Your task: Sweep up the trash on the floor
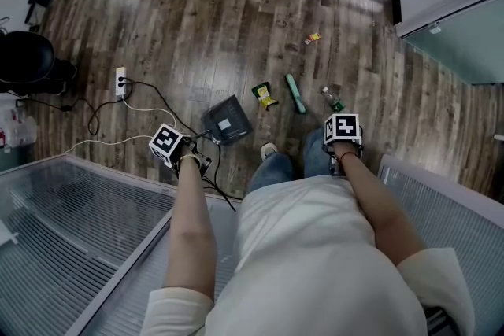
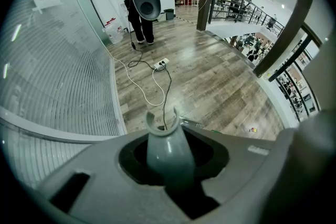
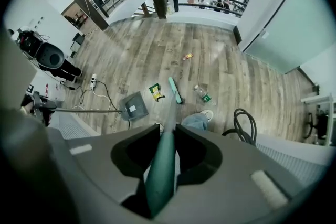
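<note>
Head view: person stands on wood floor [image 1: 197,12]. Left gripper [image 1: 179,149] shows just left of grey dustpan [image 1: 227,120], which sits on the boards; right gripper [image 1: 343,134] is over the right leg. Trash lies ahead of the feet: yellow-green wrapper [image 1: 265,95] just beside teal broom head [image 1: 295,93], plastic bottle [image 1: 333,98] on its other side, small wrapper [image 1: 313,38] farther out.

Left gripper view: jaws clamped on grey dustpan handle [image 2: 165,147].

Right gripper view: jaws clamped on teal broom handle [image 3: 164,157], which runs down to the broom head.

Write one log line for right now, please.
left tongs: shut on dustpan handle | right tongs: shut on broom handle | wrapper, bottle: on floor
</note>
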Tool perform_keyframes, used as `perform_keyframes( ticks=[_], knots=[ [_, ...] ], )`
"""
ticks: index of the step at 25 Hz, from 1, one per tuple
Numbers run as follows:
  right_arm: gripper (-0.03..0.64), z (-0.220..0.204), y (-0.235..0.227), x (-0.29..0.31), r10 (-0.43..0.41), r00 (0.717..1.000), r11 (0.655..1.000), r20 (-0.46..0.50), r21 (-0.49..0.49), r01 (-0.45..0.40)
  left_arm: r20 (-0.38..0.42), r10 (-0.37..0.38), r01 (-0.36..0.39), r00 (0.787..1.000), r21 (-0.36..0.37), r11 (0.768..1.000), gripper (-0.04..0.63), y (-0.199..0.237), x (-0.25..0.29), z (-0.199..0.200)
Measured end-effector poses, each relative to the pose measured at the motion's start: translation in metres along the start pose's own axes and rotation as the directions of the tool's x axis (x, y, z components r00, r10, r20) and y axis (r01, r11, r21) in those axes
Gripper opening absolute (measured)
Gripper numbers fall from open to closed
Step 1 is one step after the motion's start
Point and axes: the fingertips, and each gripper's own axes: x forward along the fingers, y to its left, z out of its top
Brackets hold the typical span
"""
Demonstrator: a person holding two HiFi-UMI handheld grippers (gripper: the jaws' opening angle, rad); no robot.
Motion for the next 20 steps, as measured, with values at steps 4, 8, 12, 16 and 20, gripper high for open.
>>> perform_keyframes(
  ticks=[4, 8, 12, 16, 20],
  knots=[
    [0.097, 0.013, 0.016, 0.001, -0.007, 1.0, 1.0, 0.004, -0.009, 0.007, -0.007, -0.002, 0.002, 1.0, 0.001, 1.0, 0.084, 0.002, 0.0, -0.001],
    [0.097, 0.021, 0.03, 0.001, -0.009, 1.0, 0.999, 0.001, -0.036, 0.009, -0.009, -0.003, 0.003, 1.0, 0.002, 1.0, 0.084, 0.003, 0.0, 0.0],
    [0.097, 0.019, 0.043, 0.003, -0.009, 1.0, 0.996, -0.018, -0.083, 0.008, -0.007, -0.002, 0.002, 1.0, 0.002, 1.0, 0.084, 0.003, 0.0, 0.0],
    [0.097, 0.014, 0.056, 0.006, -0.013, 1.0, 0.991, -0.026, -0.136, 0.009, -0.018, -0.006, 0.006, 1.0, -0.002, 1.0, 0.084, 0.001, 0.0, -0.001],
    [0.097, 0.004, 0.066, 0.007, 0.0, 0.999, 0.988, -0.041, -0.152, -0.006, -0.001, -0.009, 0.009, 1.0, -0.003, 1.0, 0.084, 0.001, -0.002, 0.002]
  ],
)
